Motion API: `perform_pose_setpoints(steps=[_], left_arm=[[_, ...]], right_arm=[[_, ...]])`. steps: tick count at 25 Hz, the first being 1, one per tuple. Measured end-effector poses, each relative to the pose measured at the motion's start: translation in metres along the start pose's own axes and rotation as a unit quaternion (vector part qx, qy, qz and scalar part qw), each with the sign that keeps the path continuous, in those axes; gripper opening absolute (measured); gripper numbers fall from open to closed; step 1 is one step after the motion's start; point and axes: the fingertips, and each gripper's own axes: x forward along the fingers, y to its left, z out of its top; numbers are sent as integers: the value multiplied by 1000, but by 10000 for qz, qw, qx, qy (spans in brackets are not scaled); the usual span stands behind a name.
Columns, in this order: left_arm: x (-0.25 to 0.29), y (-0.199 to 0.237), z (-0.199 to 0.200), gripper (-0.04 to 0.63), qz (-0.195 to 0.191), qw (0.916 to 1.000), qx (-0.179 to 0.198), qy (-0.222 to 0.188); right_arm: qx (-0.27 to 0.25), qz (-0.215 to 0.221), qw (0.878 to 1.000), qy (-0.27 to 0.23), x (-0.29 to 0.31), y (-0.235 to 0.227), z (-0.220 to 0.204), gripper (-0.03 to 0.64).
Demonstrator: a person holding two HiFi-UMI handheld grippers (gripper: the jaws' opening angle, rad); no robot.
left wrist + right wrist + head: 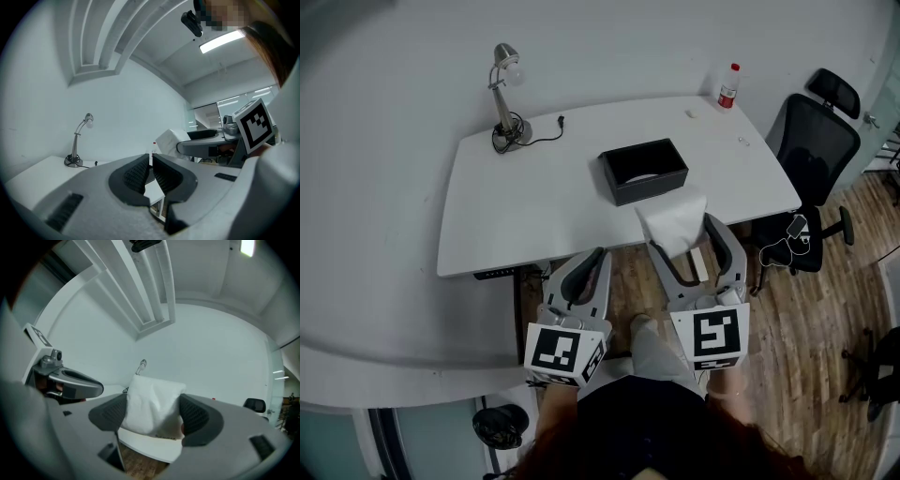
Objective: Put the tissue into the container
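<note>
A black open-topped container (643, 170) stands on the white table (534, 206), near its middle. My right gripper (691, 231) is shut on a white tissue pack (673, 223), held just in front of the table's near edge, a little short of the container. In the right gripper view the tissue pack (152, 404) fills the gap between the two pads. My left gripper (591, 264) hangs below the table's front edge, shut and holding nothing; its pads (136, 174) nearly touch.
A desk lamp (506, 98) with a cord stands at the table's back left. At the back right corner is a white bottle with a red cap (728, 86). A black office chair (811, 155) stands on the wooden floor to the right.
</note>
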Motion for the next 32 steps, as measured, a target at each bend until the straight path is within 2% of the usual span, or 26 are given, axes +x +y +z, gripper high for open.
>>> perform_pose_setpoints(steps=[17,32], left_arm=[[38,24,2,41,-56,9999,74,37],[79,53,3,41,-7,9998,166,114]], right_arm=[[-20,-11,10000,17,44,-17,-1,367],[171,11,9998,82,91,-35,-12,364]])
